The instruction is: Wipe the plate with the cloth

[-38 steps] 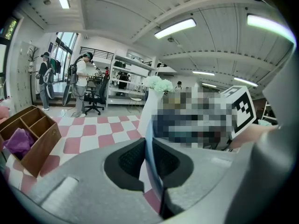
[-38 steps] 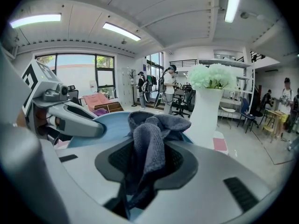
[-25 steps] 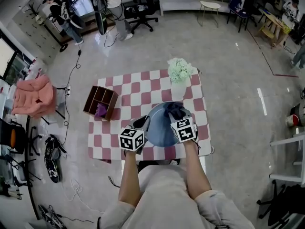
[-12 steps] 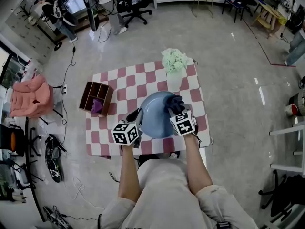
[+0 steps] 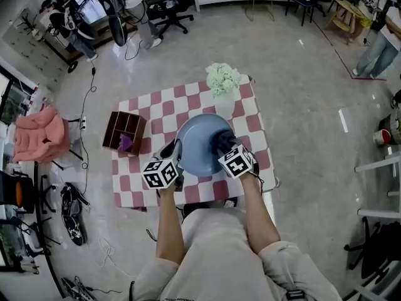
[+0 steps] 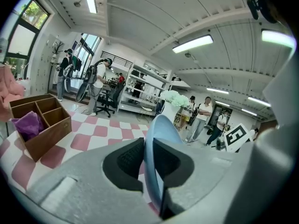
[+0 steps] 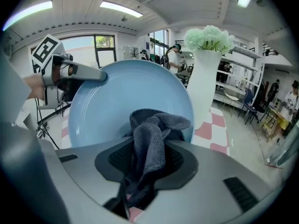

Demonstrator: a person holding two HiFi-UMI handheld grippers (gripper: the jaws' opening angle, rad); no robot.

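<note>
Seen from above, a person stands at the near edge of a red-and-white checked tabletop [image 5: 141, 187], bare forearms reaching forward with a gripper in each hand. Between the two grippers is a round pale blue plate [image 5: 197, 143], over the middle of the tabletop and nearer its near edge.

At the plate's left rim, the left gripper [image 5: 173, 152] has hold of it. Its own view shows the plate edge-on, running up between the dark padded fingers [image 6: 125, 160], which are closed tight on the rim with no gap showing.

On the plate's right side, the right gripper [image 5: 224, 146] has a dark grey cloth [image 7: 152, 143]. Its fingers [image 7: 176, 160] are closed on the bunched fabric, which bulges up out of them and hangs down below them. The wad of cloth lies against the plate's blue face, low and near the centre as that gripper sees it. The plate's face is turned toward the right gripper, and whether its lower rim rests on the tabletop cannot be told.

Near the far right corner of the tabletop stands a white vase [image 5: 227, 105] of pale green flowers [image 5: 223, 79], just beyond the plate. At the left edge sits a brown wooden box [image 5: 124, 130] with compartments, one of them holding a purple item [image 5: 125, 144]
</note>
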